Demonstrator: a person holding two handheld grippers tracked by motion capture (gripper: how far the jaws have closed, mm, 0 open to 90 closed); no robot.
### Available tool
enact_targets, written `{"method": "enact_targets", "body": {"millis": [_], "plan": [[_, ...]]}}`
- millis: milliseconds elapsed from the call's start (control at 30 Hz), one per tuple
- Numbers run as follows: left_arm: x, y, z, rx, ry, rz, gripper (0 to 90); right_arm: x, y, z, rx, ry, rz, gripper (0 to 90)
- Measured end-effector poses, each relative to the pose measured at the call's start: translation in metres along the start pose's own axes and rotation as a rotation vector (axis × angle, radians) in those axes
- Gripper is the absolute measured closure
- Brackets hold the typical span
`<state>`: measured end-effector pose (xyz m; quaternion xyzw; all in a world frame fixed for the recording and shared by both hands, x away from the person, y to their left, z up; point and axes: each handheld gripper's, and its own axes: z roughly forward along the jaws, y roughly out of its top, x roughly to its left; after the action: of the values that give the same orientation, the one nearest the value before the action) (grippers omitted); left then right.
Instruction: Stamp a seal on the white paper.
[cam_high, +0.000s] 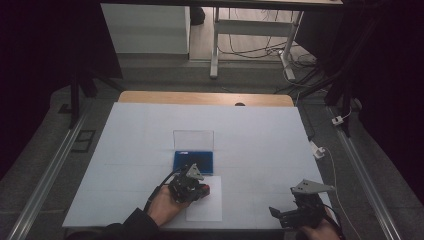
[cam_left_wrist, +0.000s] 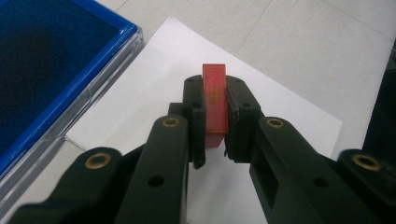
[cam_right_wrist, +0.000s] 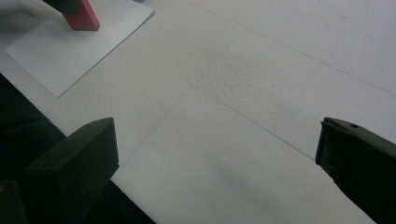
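The left tongs (cam_left_wrist: 215, 112) are clamped on a small red block (cam_left_wrist: 215, 105), one black jaw pressed flat against each of its long sides; the block stands on edge between them, with a faint yellowish grid mark on the face that looks up at the left gripper view. In the high view the left tongs (cam_high: 202, 190) sit low in the centre of the frame, and the red block (cam_high: 205, 189) shows as a small spot at their tip. Beneath it lies a white sheet of paper (cam_left_wrist: 154, 88), and the block is over that sheet's upper left part. Just beyond the sheet's upper edge sits a blue case (cam_high: 194, 161) with its clear lid (cam_high: 194, 139) standing open behind it; in the left gripper view the case takes the upper left corner.

The right tongs (cam_right_wrist: 217, 154) are spread wide with nothing between them, above bare white counter (cam_right_wrist: 261, 70). In the high view they (cam_high: 275, 214) lie at the lower right, well apart from the sheet. The right gripper view catches the block (cam_right_wrist: 83, 17) at its upper left, touching the paper (cam_right_wrist: 70, 51).
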<state>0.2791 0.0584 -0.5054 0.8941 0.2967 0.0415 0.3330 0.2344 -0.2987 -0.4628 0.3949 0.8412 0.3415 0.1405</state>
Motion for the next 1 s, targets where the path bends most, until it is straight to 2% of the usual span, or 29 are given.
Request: {"method": "enact_targets", "body": {"millis": [233, 667, 1000], "plan": [[-0.001, 0.004, -0.012, -0.054, -0.017, -0.001, 79.9, 0.0, 0.0, 0.0, -0.001, 0.001, -0.001, 0.0], [0.011, 0.005, -0.027, -0.087, -0.033, -0.015, 79.9, -0.001, 0.0, 0.0, -0.003, 0.001, 0.002, 0.0], [0.016, 0.007, -0.037, -0.107, -0.025, -0.013, 79.8, 0.0, 0.0, 0.0, -0.002, 0.002, 0.0, 0.0]]}}
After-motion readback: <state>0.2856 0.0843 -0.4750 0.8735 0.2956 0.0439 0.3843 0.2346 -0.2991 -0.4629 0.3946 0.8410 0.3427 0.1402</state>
